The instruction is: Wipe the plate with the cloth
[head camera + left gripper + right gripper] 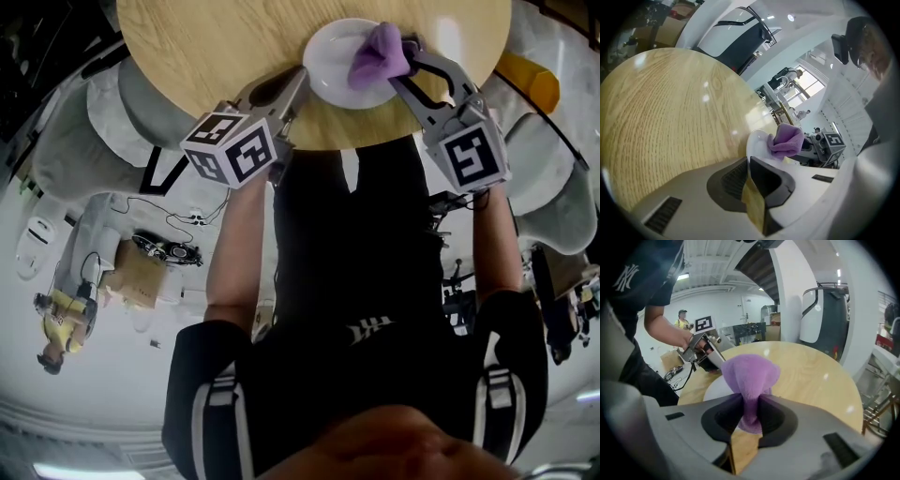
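Here we are, right in the thick of the wiping. The right tongs (751, 411) are clenched on a bunched purple cloth (750, 373), a pinch of fabric squeezed between the jaws and the rest puffed out in front. That wad sits over the right-hand part of the white plate (328, 56), which lies near the edge of the round wooden worktop (216, 47) closest to the person. Across from it, the left tongs (298, 82) have their jaws nearly together at the plate's left rim. By the look of it they are nipping that rim to steady the plate.

So where does the task stand? The cloth is picked up and brought to the plate and the plate looks braced, so I'd call this the wiping stroke itself and not the set-up. The bare left part of the plate looks clean and glossy, with no smear or crumb to be seen. How much has actually been rubbed, I can't say.

Some things can't be read at all. The cloth covers the plate surface beneath it, so whether it presses down or just rests there is unclear. The left tongs' own body hides the exact spot where the pads meet the rim. In the right gripper view, cloth and jaws block most of the plate.
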Available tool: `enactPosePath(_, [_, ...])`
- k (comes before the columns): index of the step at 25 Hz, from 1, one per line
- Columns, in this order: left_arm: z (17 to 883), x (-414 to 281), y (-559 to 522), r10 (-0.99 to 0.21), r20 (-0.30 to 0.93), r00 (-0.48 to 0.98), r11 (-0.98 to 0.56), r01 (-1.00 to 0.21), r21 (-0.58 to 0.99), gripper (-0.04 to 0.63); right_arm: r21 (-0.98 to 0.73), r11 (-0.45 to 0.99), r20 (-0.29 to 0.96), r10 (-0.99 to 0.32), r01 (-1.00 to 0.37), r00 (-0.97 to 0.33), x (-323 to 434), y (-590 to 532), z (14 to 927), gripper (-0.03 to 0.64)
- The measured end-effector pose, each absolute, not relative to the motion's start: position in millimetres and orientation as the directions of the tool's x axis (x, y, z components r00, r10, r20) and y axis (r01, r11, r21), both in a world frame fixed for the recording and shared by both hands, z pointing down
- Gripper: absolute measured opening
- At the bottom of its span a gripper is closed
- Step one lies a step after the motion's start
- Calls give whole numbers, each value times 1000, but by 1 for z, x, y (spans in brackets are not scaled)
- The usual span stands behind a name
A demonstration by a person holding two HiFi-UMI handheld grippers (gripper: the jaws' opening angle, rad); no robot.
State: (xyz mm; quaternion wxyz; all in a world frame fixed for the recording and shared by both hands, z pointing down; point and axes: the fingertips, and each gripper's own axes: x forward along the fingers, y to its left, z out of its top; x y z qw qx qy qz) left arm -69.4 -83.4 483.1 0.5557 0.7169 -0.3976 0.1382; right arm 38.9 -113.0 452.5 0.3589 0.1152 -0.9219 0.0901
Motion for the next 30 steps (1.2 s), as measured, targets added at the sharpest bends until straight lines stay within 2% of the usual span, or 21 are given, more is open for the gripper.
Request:
enactPosePath(6, [483,-69,-83,-422,640,642,-71,-727,683,26,-63,924,683,-235,-376,-691,61,-122,434,87])
enactPosePath(9, [482,-72,-84,-428,639,638,-72,-729,680,26,-157,921,633,-183,-356,-752,17,-110,418,87])
enactPosePath(12, [481,-72,-86,-433,643,632,-69,-734,676,26,-230,934,546,-109,-274,-830,-45,-98,418,87])
enactPosePath(15, [481,-70,-85,-437,643,629,-67,-736,674,26,-267,932,520,-73,-244,-851,-72,-97,430,87])
enactPosePath(20, [478,-67,-85,-446,645,621,-76,-744,664,26,-303,911,557,-70,-281,-827,-51,-99,444,87])
enactPosePath(26, [480,-67,-85,-447,642,623,-76,-741,667,25,-241,928,625,-76,-285,-777,4,-89,454,86])
enactPosePath(30, [480,-68,-84,-448,642,622,-78,-743,665,25,-219,917,666,-111,-335,-738,42,-90,452,86])
